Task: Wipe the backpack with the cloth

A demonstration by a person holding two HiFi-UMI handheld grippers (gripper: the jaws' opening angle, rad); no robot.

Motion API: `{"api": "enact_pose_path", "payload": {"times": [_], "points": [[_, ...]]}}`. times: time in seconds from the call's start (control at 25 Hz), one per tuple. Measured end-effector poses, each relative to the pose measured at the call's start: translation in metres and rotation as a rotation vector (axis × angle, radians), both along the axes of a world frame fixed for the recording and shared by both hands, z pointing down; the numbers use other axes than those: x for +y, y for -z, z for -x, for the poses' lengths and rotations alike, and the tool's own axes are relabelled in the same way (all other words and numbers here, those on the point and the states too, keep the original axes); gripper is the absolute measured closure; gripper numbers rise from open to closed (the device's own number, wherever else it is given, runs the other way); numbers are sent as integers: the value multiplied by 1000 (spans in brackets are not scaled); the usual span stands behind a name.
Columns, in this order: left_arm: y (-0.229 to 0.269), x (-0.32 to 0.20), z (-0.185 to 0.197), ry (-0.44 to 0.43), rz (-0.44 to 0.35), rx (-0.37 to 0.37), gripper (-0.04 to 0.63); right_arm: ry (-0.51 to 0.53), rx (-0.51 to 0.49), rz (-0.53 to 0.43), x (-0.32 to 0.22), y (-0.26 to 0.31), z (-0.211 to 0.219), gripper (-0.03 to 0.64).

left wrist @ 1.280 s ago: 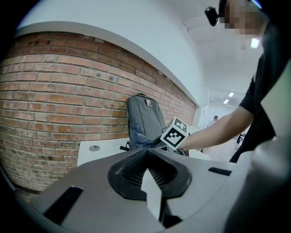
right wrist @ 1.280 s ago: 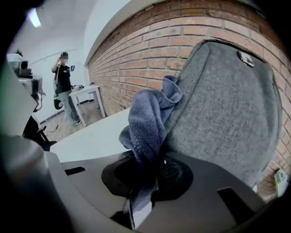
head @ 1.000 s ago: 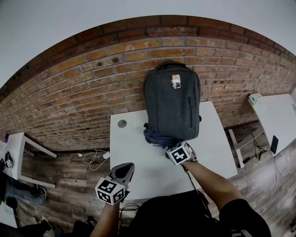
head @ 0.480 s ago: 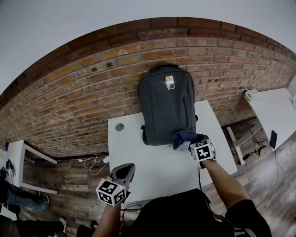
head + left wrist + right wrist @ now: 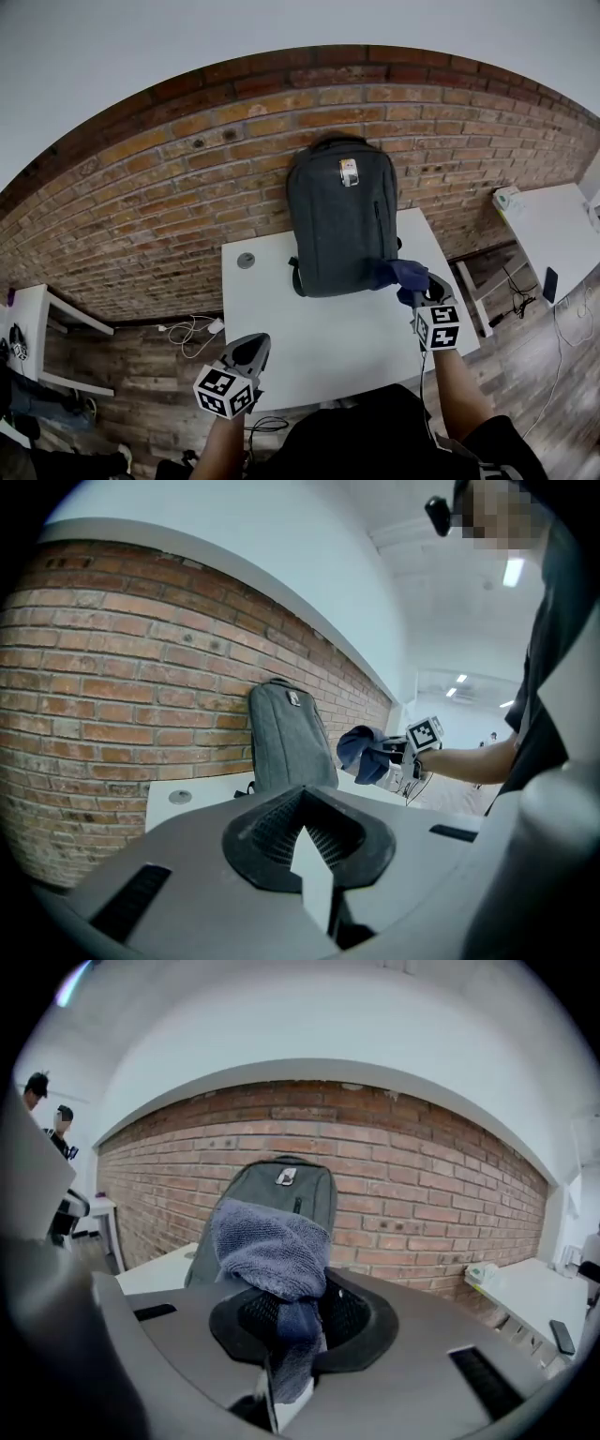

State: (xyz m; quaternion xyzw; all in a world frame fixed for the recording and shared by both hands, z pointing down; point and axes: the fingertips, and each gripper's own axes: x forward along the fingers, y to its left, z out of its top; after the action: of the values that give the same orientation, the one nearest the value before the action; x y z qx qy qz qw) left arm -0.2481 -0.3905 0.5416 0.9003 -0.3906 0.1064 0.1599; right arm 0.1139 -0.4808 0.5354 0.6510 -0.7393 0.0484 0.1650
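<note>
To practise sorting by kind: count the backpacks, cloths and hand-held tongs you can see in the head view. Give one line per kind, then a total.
backpack: 1
cloth: 1
tongs: 2 (left tongs, right tongs)
Total: 4

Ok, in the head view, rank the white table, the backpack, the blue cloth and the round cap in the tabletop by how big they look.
1. white table
2. backpack
3. blue cloth, though it is bunched up, so its spread-out size cannot be judged
4. round cap
</note>
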Motion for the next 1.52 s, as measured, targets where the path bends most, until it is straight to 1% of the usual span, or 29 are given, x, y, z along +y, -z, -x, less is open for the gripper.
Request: {"api": "enact_pose_path", "payload": {"times": [0.12,0.24,0.48,0.64,0.72,0.8,0.96,1.04,1.2,1.44,1.52], "points": [[1,0,8,1,-6,-4,615,-23,-48,-32,17,19,1,554],[2,5,15,23,-7,5,615,-16,-87,-51,33,33,7,554],[4,23,18,63,-16,16,615,6,-78,-70,54,49,1,554],[8,39,19,98,-27,12,615,3,-111,-108,69,65,-4,554],[8,49,16,113,-23,11,615,27,-134,-128,84,76,-3,554],[12,63,3,110,-29,15,615,65,-131,-149,105,91,-6,554],[13,103,-29,84,-38,-5,615,115,-138,-151,152,104,-26,554],[13,124,-40,87,-36,-4,615,127,-145,-148,175,104,-36,554],[14,172,-61,101,-62,-24,615,162,-150,-160,226,99,-54,554],[9,283,-101,165,-74,-13,615,230,-153,-149,315,87,-91,554],[2,324,-115,179,-61,-12,615,242,-156,-141,347,82,-103,554]]}}
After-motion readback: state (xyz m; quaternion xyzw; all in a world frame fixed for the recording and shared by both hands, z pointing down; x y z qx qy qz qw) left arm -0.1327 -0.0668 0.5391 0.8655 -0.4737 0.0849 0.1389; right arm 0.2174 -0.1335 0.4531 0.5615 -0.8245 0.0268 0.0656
